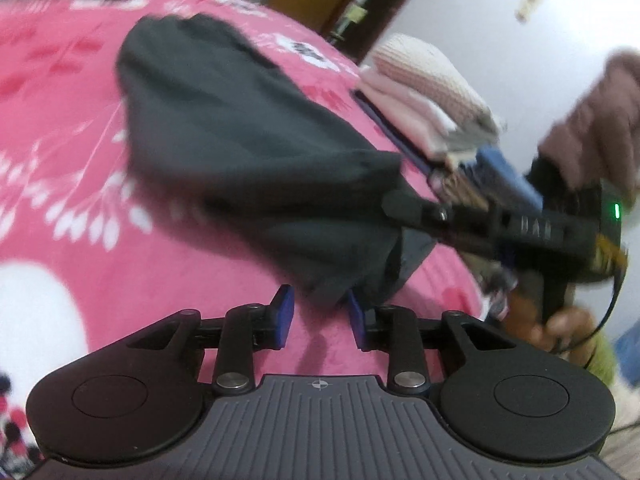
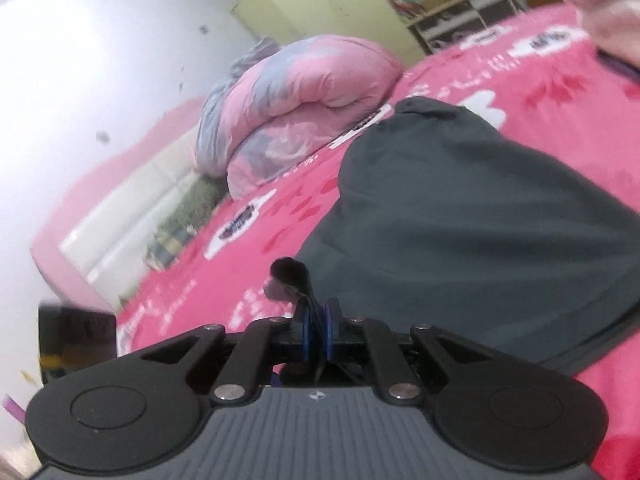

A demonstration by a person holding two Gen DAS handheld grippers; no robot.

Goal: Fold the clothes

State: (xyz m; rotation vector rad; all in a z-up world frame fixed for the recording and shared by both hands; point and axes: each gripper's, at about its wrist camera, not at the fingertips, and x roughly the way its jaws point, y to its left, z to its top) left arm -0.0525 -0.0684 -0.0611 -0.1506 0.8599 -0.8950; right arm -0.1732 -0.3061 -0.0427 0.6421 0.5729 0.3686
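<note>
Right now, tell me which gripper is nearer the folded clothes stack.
Right. The right gripper, pinching the dark garment, sits beside the folded stack; the left gripper hangs open farther back.

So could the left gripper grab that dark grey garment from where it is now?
Probably yes. The left gripper is open, and the dark grey garment hangs just ahead of its fingertips with nothing between them.

I see even, soft indoor light with no hard shadows. Both fisheye views bend and darken at their corners. Motion blur smears the dark grey cloth garment (image 1: 248,152) and the pink floral bedspread (image 1: 60,120); the white wall (image 2: 80,60) at upper left glares.
</note>
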